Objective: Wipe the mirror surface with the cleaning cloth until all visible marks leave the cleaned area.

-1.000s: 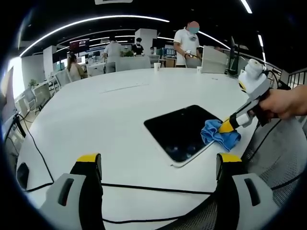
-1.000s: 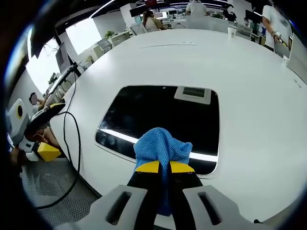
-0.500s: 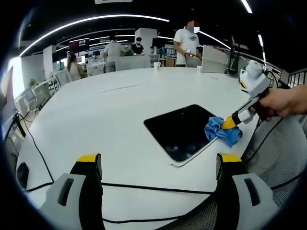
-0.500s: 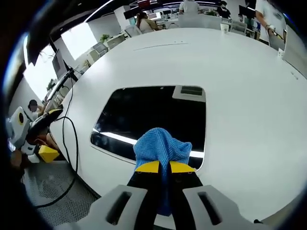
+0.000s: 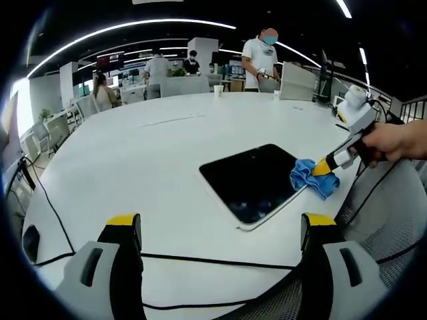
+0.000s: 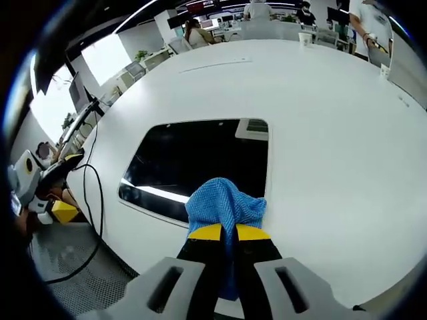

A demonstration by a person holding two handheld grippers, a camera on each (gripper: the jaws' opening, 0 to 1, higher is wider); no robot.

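Blue cleaning cloth point(image 6: 225, 202) is being gripped in the clenched jaws of the right gripper point(image 6: 225, 233) and pressed onto the near corner of the dark mirror point(image 6: 200, 163), lying flat on the white bench point(image 6: 320, 120), presumably for wiping, while the left gripper point(image 5: 220, 230) is being held back, jaws released and apart.

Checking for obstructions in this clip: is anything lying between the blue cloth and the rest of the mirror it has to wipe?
Nothing visible does. The right gripper holds the cloth at the mirror's near corner, and the dark glass beyond it is bare; the black cable lies on the table, off the mirror.
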